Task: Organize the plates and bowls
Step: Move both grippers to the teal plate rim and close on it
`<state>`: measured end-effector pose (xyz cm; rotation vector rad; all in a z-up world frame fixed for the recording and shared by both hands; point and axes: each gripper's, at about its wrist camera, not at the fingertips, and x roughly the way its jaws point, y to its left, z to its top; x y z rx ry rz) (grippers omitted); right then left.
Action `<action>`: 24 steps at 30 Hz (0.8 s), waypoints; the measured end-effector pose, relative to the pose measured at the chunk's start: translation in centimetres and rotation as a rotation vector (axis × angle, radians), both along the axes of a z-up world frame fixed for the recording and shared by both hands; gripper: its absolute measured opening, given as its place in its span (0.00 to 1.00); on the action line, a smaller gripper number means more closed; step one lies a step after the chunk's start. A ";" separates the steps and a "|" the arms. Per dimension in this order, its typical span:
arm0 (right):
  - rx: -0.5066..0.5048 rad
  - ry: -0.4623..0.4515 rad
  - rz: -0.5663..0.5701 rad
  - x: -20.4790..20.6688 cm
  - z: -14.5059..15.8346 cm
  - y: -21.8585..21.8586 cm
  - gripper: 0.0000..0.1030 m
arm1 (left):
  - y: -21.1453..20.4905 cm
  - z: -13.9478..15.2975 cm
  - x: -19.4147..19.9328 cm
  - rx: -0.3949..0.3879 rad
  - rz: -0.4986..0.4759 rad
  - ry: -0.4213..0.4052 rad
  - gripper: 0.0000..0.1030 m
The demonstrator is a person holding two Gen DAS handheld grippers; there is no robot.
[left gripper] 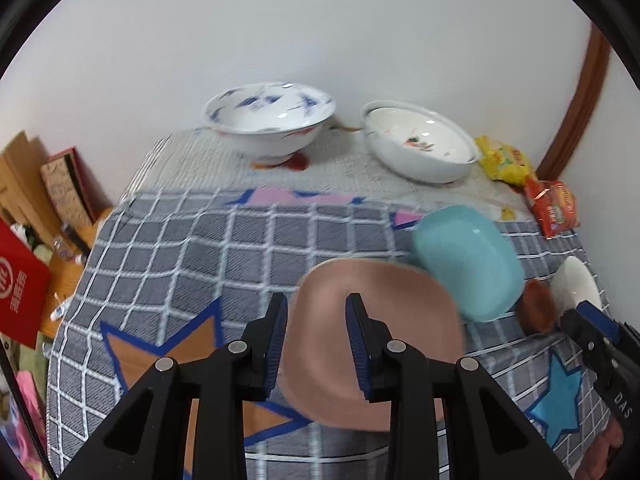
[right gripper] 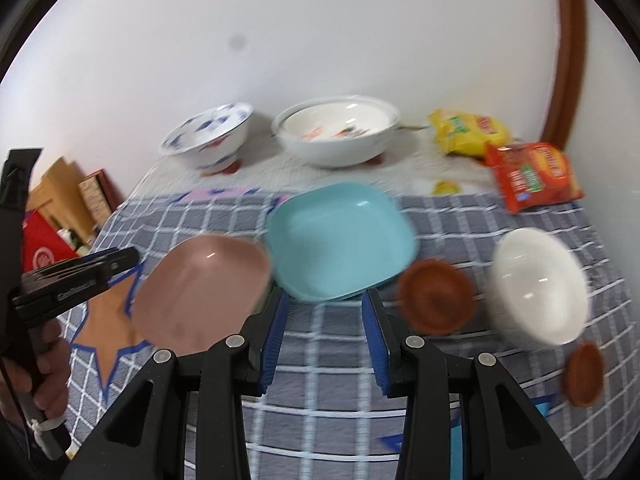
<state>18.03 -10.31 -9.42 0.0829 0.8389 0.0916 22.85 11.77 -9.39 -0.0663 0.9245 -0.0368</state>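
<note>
Left wrist view has the left gripper (left gripper: pixel 316 344) released, jaws apart over the pink square plate (left gripper: pixel 372 340), which lies low and centre in the frame on the checked cloth (left gripper: pixel 180 248); whether a finger touches its rim I cannot tell. Just to its upper right sits the teal square plate (left gripper: pixel 468 260), its edge touching or overlapping the pink one.

Right wrist view shows the right gripper (right gripper: pixel 326 340) also spread wide and empty, hovering near the teal plate's front edge, with a brown saucer (right gripper: pixel 436 298) and a white bowl (right gripper: pixel 540 284) to the right of centre and two patterned bowls (right gripper: pixel 336 136) at the top by the wall.

The risk, as I judge it: lifting the pink plate could drag the teal one, and a thin-rim pinch may slip. A wide right-hand sweep could knock the saucer or the white bowl.
</note>
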 end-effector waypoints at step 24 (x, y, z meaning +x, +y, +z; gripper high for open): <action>0.111 -0.024 0.063 11.0 0.0 -7.0 0.49 | -10.0 -1.4 9.4 0.073 0.003 0.052 0.55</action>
